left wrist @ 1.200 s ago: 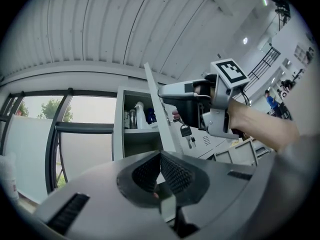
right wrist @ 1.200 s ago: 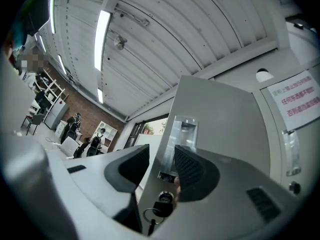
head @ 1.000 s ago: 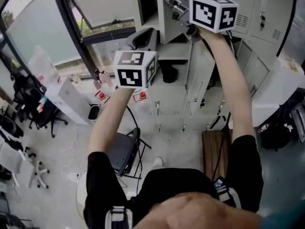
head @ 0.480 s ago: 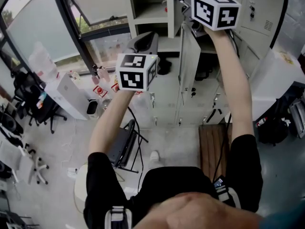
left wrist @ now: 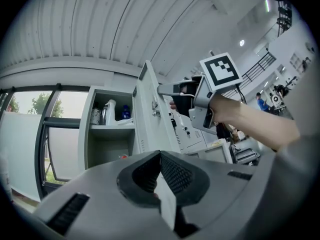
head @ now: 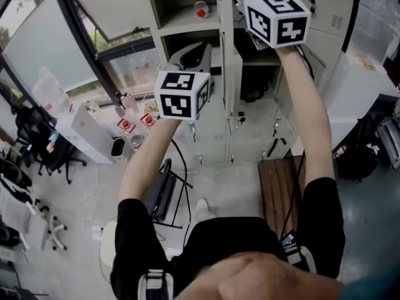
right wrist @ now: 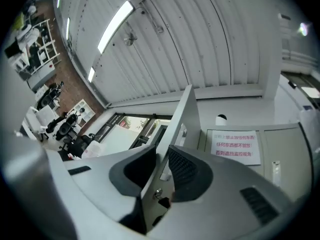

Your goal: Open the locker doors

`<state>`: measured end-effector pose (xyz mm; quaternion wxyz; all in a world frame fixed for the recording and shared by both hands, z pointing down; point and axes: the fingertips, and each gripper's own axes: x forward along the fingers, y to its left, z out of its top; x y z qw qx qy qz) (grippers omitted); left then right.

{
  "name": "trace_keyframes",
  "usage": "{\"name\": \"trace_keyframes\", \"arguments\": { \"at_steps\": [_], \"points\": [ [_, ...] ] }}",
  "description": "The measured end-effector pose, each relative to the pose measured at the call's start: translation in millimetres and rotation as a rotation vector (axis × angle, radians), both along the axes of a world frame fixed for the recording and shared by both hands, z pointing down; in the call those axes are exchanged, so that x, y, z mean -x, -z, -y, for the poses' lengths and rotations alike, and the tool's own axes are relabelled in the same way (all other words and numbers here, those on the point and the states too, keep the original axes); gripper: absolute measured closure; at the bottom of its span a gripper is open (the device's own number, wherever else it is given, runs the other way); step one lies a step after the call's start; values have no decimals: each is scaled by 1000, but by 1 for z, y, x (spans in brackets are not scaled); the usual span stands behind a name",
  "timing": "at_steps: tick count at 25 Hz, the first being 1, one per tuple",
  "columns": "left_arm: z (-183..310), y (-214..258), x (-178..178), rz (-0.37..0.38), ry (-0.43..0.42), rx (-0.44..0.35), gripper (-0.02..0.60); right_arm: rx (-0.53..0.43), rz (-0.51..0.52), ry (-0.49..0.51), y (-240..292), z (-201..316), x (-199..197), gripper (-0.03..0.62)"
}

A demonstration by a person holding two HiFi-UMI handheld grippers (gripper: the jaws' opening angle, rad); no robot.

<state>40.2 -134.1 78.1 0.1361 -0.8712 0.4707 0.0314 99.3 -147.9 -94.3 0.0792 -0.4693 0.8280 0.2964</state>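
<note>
The lockers fill the top of the head view; a window stands left of them; a wooden bench and a chair sit on the floor in front of them. In the lockers' upper row a door stands swung out, its free edge toward the person; the compartment left of it is open, with bottles on its shelf. The right gripper is raised to that door; its jaws have just been closing and now clamp the door's free edge, one pad on each face, just above the lock. The left gripper is lower, before the lockers' left column; its pads meet at the tips, pinching a thin white slab that I cannot identify.
</note>
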Motion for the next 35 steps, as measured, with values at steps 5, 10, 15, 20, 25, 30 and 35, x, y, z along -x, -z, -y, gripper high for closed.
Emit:
{"name": "trace_keyframes", "arguments": {
  "at_steps": [5, 10, 15, 20, 25, 30, 35],
  "points": [
    [-8, 2, -19, -7, -9, -10, 571, 29, -2, -1, -6, 1, -11, 520],
    [-15, -1, -24, -16, -9, -4, 571, 28, -22, 18, -18, -5, -12, 520],
    [-15, -16, -18, -39, -10, 33, 571, 13, -42, 24, -41, -20, -11, 520],
    [-16, -32, -12, -51, 20, 39, 571, 28, -54, 7, -75, -28, -15, 520],
    [-20, -58, -18, -39, 15, 56, 571, 84, -89, -2, -118, -28, -16, 520],
    [-28, -86, -17, -64, 17, 65, 571, 104, -103, -27, -161, -37, -19, 520],
    [-39, -111, -7, -72, 33, 75, 571, 149, -90, -24, -205, -46, -14, 522]
  ]
}}
